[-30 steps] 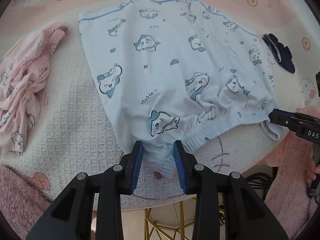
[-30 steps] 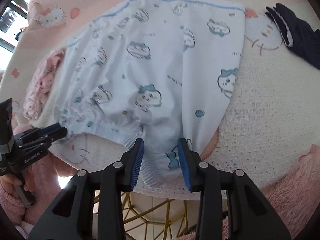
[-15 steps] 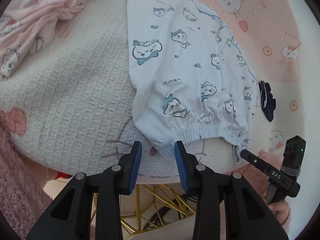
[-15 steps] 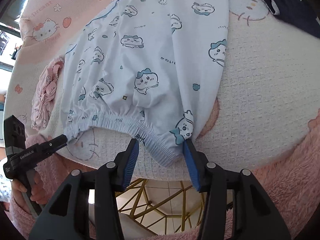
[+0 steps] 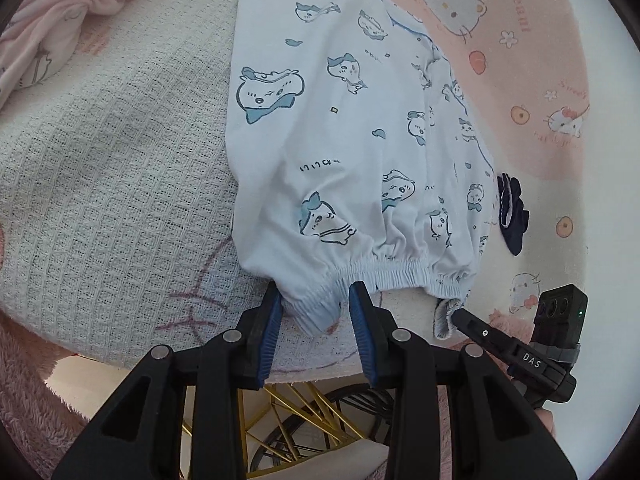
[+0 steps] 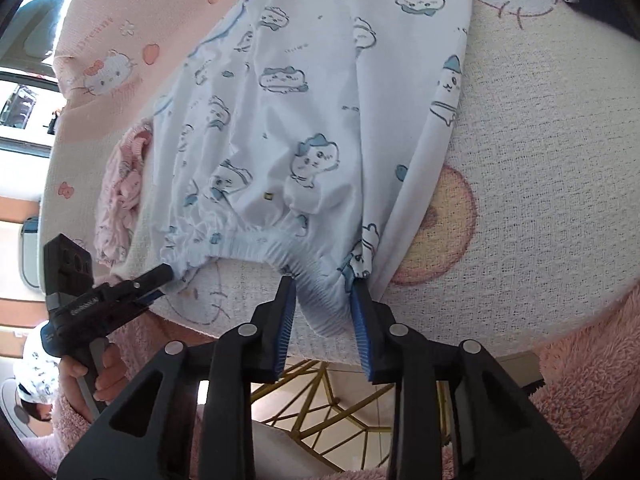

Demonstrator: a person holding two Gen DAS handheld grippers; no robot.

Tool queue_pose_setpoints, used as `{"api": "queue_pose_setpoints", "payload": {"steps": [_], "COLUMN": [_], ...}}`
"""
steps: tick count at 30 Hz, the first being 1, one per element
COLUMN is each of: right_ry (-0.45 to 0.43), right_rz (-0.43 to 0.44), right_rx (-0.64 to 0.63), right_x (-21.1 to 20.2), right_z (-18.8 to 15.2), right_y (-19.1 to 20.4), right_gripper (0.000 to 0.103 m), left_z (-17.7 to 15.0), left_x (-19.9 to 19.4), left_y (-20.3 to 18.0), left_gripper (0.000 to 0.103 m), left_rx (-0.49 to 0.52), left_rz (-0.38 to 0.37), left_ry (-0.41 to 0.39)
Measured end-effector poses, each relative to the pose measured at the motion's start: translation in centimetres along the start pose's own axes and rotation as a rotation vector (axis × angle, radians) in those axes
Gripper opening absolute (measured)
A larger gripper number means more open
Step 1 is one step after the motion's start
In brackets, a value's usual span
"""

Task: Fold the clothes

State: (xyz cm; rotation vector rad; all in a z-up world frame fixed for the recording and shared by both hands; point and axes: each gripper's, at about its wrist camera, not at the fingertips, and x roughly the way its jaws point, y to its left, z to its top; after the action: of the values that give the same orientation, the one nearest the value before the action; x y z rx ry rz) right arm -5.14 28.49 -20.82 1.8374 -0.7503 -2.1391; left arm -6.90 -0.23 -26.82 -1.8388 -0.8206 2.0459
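Observation:
Light blue shorts [image 5: 340, 140] with a cartoon print lie flat on the blanket-covered table [image 5: 120, 200], elastic waistband toward the near edge. My left gripper [image 5: 316, 312] is open, and the waistband's left corner sits between its blue pads without being pinched. In the right wrist view the shorts [image 6: 312, 120] spread away from me. There my right gripper [image 6: 322, 292] is open around the waistband's right corner. Each gripper shows in the other's view: the right gripper [image 5: 456, 314] at the far corner, the left gripper [image 6: 164, 272] likewise.
A crumpled pink garment [image 5: 60, 20] lies left of the shorts. To their right is a dark navy item [image 5: 512, 216]. The table's near edge runs just under both grippers, with gold metal legs [image 5: 288, 404] below. A pink fluffy sleeve [image 6: 580, 380] flanks the edge.
Both grippers slid apart along the waistband to its two corners and turned inward. The fingers have stayed open throughout. The shorts lie as before.

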Motion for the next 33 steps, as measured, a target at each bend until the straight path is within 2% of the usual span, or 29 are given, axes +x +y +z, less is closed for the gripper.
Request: {"api": "queue_pose_setpoints", "payload": {"steps": [3, 5, 6, 7, 9, 12, 14, 16, 19, 22, 24, 26, 28, 29, 33], "right_ry": [0.019, 0.018, 0.018, 0.018, -0.018, -0.098, -0.12, -0.117, -0.089, -0.04, -0.016, -0.003, -0.004, -0.007, -0.005], "right_rz": [-0.027, -0.008, 0.004, 0.011, 0.006, -0.015, -0.042, -0.07, -0.173, -0.204, -0.167, -0.068, 0.017, 0.051, 0.09], "right_rx": [0.001, 0.004, 0.004, -0.003, -0.031, -0.064, -0.077, -0.103, -0.162, -0.167, -0.164, -0.132, -0.074, -0.044, 0.01], "right_x": [0.1, 0.2, 0.3, 0.3, -0.6, -2.4, -3.4, -4.2, -4.3, -3.4, -2.7, -2.7, -2.8, -2.9, -2.3], "right_z": [-0.3, 0.0, 0.4, 0.8, 1.0, 0.6, 0.2, -0.1, -0.4, -0.2, -0.2, -0.1, 0.0, 0.1, 0.4], "right_y": [-0.4, -0.8, -1.1, -1.3, -1.1, -0.5, -0.3, 0.2, 0.7, 0.2, 0.0, -0.3, -1.2, -1.6, -2.4], "right_gripper": [0.032, 0.032, 0.034, 0.033, 0.012, 0.01, 0.009, 0.007, 0.005, 0.006, 0.008, 0.011, 0.03, 0.034, 0.036], "left_z": [0.0, -0.1, -0.1, -0.2, -0.2, -0.4, -0.4, -0.5, -0.8, -1.0, -0.9, -0.9, -0.8, -0.7, -0.5], "left_x": [-0.2, -0.7, -0.9, -1.2, -1.7, -2.4, -2.9, -3.4, -3.7, -2.9, -2.0, -1.5, -1.4, -1.4, -1.4], "left_y": [-0.4, -0.7, -0.9, -1.0, -1.4, -1.8, -2.2, -2.5, -2.7, -1.4, -0.8, -0.4, -0.3, -0.2, 0.5], "left_gripper": [0.036, 0.035, 0.018, 0.011, 0.011, 0.01, 0.01, 0.01, 0.01, 0.01, 0.01, 0.01, 0.011, 0.011, 0.015], "left_rx": [0.023, 0.044, 0.055, 0.065, 0.087, 0.119, 0.14, 0.162, 0.194, 0.149, 0.128, 0.115, 0.102, 0.096, 0.04], "left_rz": [0.02, 0.041, 0.052, 0.062, 0.083, 0.115, 0.136, 0.158, 0.191, 0.193, 0.202, 0.202, 0.182, 0.171, 0.121], "left_ry": [-0.005, -0.015, -0.02, -0.024, -0.034, -0.048, -0.058, -0.067, -0.07, -0.03, -0.001, 0.017, 0.023, 0.025, 0.022]}}
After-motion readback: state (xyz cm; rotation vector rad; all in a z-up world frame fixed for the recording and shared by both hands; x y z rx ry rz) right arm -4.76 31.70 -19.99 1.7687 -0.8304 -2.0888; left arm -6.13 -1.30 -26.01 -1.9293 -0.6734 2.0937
